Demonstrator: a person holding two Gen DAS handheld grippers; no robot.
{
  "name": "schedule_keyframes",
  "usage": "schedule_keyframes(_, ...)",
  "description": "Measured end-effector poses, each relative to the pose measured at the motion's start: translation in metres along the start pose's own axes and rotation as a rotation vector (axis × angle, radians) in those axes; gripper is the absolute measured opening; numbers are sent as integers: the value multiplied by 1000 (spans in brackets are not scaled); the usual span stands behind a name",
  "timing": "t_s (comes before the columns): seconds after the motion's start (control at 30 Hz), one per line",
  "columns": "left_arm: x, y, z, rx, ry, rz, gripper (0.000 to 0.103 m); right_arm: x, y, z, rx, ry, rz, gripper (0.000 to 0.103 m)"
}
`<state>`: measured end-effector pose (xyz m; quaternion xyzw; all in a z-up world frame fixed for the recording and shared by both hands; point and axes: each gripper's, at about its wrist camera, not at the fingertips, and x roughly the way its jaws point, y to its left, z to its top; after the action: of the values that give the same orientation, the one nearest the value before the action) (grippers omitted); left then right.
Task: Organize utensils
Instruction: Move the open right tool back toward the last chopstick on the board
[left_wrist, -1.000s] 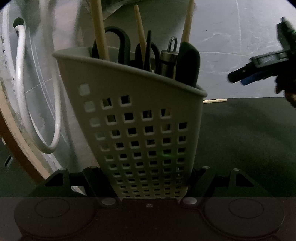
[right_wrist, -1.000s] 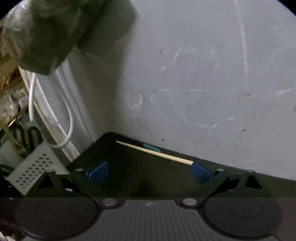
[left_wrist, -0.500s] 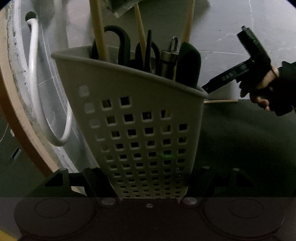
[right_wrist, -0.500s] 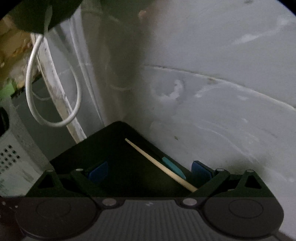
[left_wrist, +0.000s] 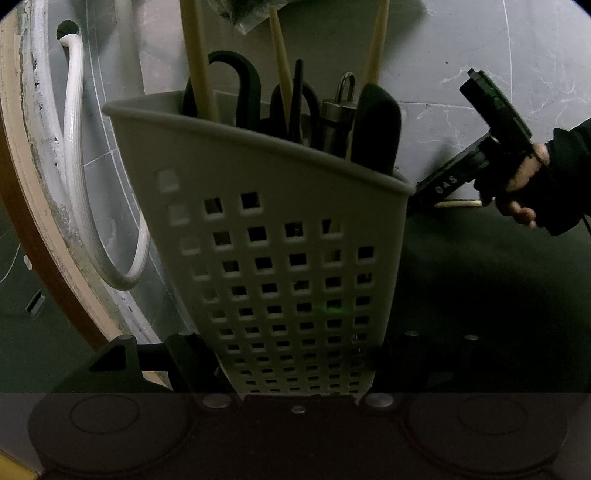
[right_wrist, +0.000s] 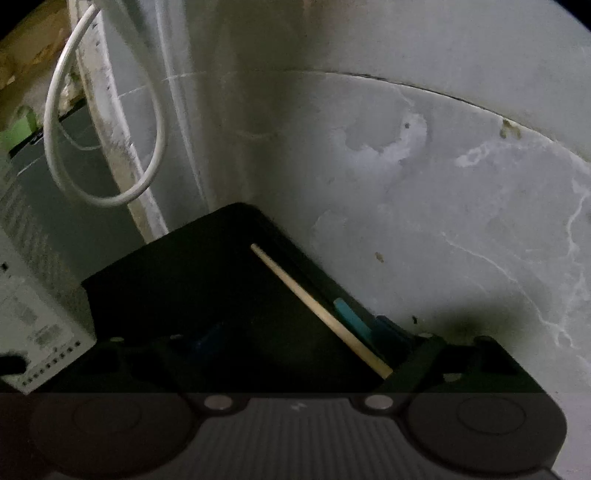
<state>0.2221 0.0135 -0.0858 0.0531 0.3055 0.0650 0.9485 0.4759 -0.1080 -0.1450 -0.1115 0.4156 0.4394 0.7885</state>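
Black, angular right gripper (left_wrist: 421, 192) with pale lettering along its bar; blue pads (right_wrist: 384, 326); dark sleeve (left_wrist: 569, 162) over the wrist.

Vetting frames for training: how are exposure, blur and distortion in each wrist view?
Left wrist view: sharp but dim; the basket is readable, the dark mat is crushed to black, and fisheye bends the white hose. Right wrist view: softer, with motion smear on the left edge; the chopstick is clear, while the right gripper is lost in shadow.
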Motion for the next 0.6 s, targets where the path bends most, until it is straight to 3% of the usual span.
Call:
schedule_keyframes(0.17,-2,-2,0,-3,0,-2,77,-8,6,1,-23,70,72,77)
schedule_keyframes(0.27,-3,-3,-1,-2,0,-2,77,-11,8,5,-57,38,-10,83)
schedule_keyframes(0.43,-4,-4,-1,-4,0,-2,77,-4,-6,2,45,24,-80,88)
schedule_keyframes(0.6,2,-1,-1,-4,3,-2,77,1,-16,-6,145,-7,-61,90)
